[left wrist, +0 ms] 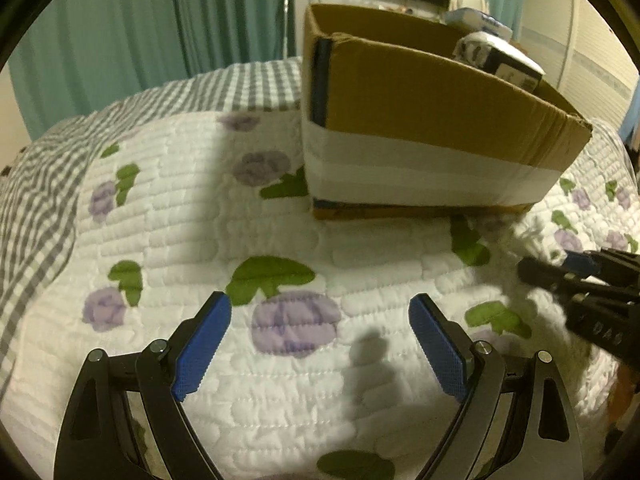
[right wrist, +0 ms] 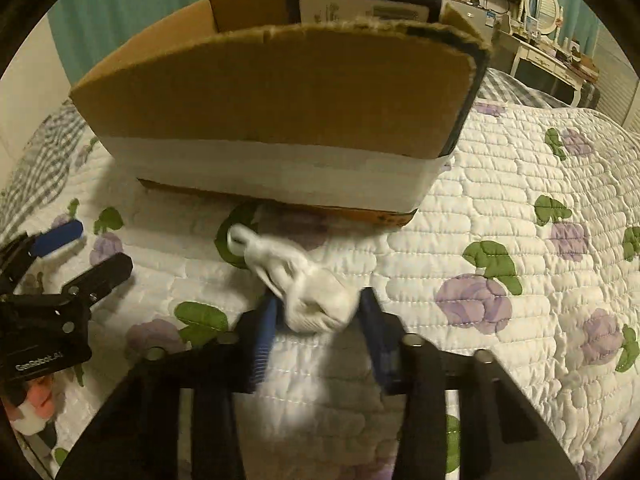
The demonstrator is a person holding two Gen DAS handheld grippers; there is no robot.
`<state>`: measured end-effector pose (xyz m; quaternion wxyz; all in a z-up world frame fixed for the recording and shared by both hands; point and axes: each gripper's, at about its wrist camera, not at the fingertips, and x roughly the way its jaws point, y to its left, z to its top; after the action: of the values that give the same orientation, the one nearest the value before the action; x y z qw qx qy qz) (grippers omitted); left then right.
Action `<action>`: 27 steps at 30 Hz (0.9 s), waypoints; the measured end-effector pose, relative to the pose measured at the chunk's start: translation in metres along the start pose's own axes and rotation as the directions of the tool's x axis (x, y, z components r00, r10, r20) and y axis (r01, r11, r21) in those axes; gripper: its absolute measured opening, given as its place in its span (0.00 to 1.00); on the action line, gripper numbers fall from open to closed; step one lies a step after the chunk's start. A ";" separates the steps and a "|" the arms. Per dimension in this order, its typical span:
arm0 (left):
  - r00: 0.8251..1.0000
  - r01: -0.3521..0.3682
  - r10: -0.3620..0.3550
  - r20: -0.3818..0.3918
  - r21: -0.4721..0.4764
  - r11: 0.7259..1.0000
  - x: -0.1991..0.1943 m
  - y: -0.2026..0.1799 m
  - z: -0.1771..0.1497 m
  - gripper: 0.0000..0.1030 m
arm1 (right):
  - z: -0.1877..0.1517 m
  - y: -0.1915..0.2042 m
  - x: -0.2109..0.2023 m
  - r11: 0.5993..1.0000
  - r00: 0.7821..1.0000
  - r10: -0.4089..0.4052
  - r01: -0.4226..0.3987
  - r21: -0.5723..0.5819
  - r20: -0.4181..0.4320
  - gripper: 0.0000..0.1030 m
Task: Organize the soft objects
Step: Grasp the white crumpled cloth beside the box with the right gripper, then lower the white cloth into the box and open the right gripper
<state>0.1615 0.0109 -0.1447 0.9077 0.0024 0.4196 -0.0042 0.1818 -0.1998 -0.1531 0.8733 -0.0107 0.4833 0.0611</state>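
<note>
A white soft cloth item (right wrist: pixel 304 280), crumpled and motion-blurred, sits between my right gripper's (right wrist: pixel 320 312) blue pads, which are closed on it above the quilt. A cardboard box (right wrist: pixel 280 92) banded with white tape stands just beyond it, with a dark-and-white package (right wrist: pixel 360 4) inside. In the left wrist view my left gripper (left wrist: pixel 320 320) is open and empty over the quilt, the box (left wrist: pixel 420 120) ahead to the right, and the right gripper (left wrist: pixel 560 276) enters from the right with a white blur (left wrist: pixel 528 236) at its tip.
The white quilt with purple flowers and green leaves (left wrist: pixel 240 240) covers the bed, with a grey checked blanket (left wrist: pixel 36 184) at the left. Teal curtains (left wrist: pixel 160 20) hang behind. A dressing table with a mirror (right wrist: pixel 544 4) stands at the back right.
</note>
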 end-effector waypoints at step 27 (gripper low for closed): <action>0.947 -0.025 0.032 0.318 -0.024 0.999 -0.132 0.018 0.115 0.89 | 0.117 0.043 -0.147 0.994 0.959 0.099 -0.083 -0.072 0.265 0.32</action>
<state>0.1639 0.0291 0.0306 0.9635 -0.0011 0.2675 0.0127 0.1978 -0.1625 0.0355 0.9262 -0.0063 0.3585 0.1166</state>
